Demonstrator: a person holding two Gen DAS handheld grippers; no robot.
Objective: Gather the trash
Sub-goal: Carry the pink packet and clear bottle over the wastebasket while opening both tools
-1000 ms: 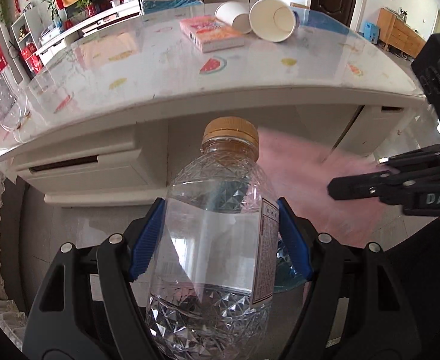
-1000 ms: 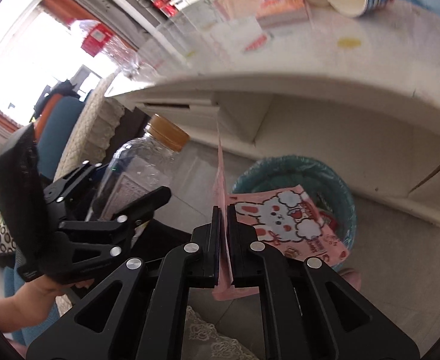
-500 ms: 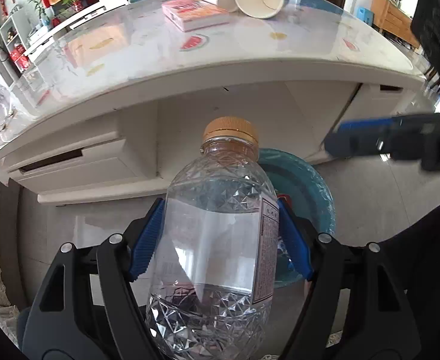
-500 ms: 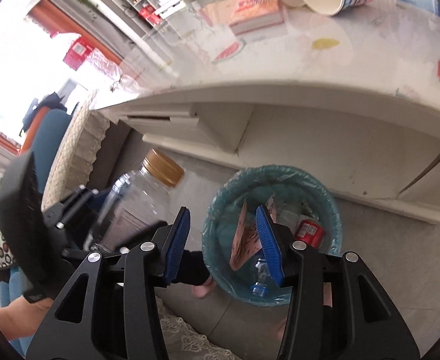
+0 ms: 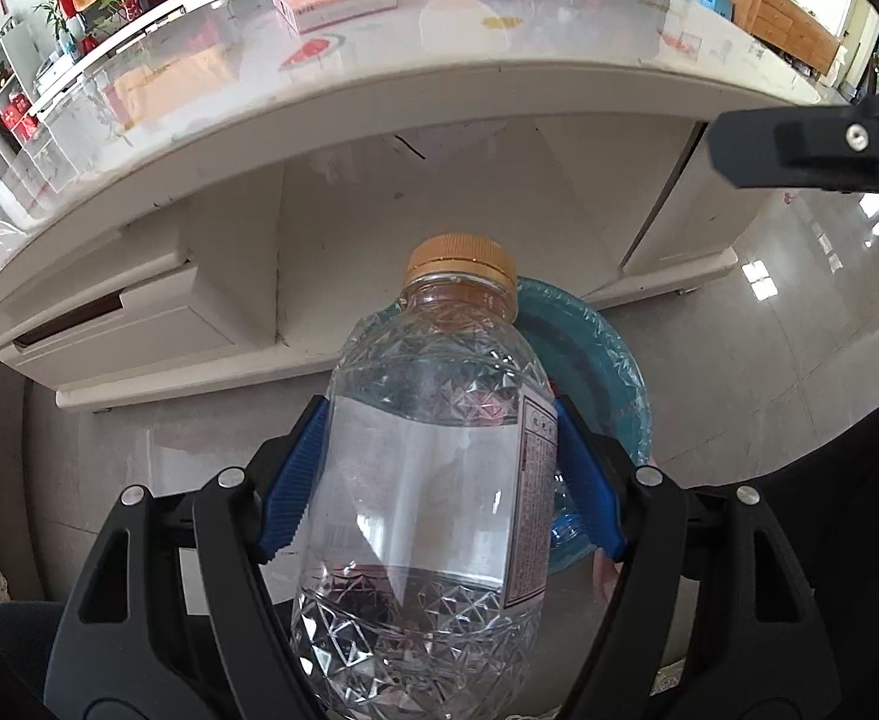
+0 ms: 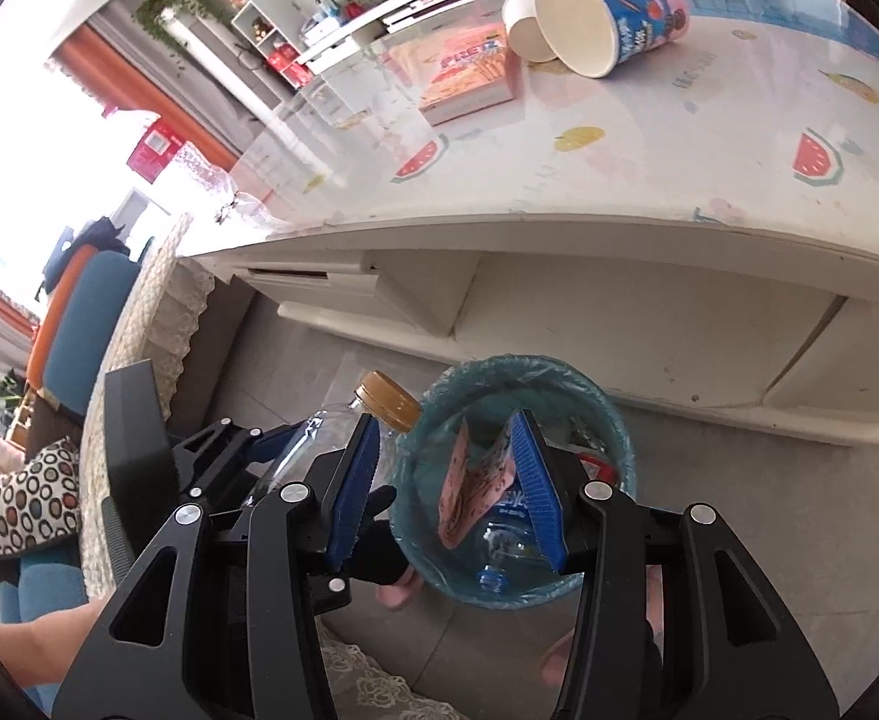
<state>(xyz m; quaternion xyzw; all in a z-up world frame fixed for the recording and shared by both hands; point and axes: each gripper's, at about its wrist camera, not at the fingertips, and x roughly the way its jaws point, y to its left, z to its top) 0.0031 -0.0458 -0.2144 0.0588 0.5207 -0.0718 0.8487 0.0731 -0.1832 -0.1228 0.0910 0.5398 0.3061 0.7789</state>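
My left gripper point(image 5: 439, 480) is shut on a clear plastic bottle point(image 5: 433, 480) with a gold cap, held just left of a teal-lined trash bin point(image 5: 595, 360) on the floor. The bottle point(image 6: 343, 432) also shows in the right wrist view, beside the bin point(image 6: 523, 480). My right gripper point(image 6: 448, 486) is open and empty above the bin. A pink wrapper point(image 6: 475, 486) lies inside the bin with a blue-capped bottle point(image 6: 505, 546) and a red can point(image 6: 592, 468).
A white table point(image 5: 499, 84) stands over the bin, with two paper cups point(image 6: 583, 18) lying on their sides and a pink Pretz box point(image 6: 469, 78). Drawers point(image 5: 133, 324) sit under the table at left. A lace-covered chair point(image 6: 139, 312) is at left.
My right gripper opened and dropped the pink wrapper into the bin, then rose. My left gripper moved the bottle closer to the bin.
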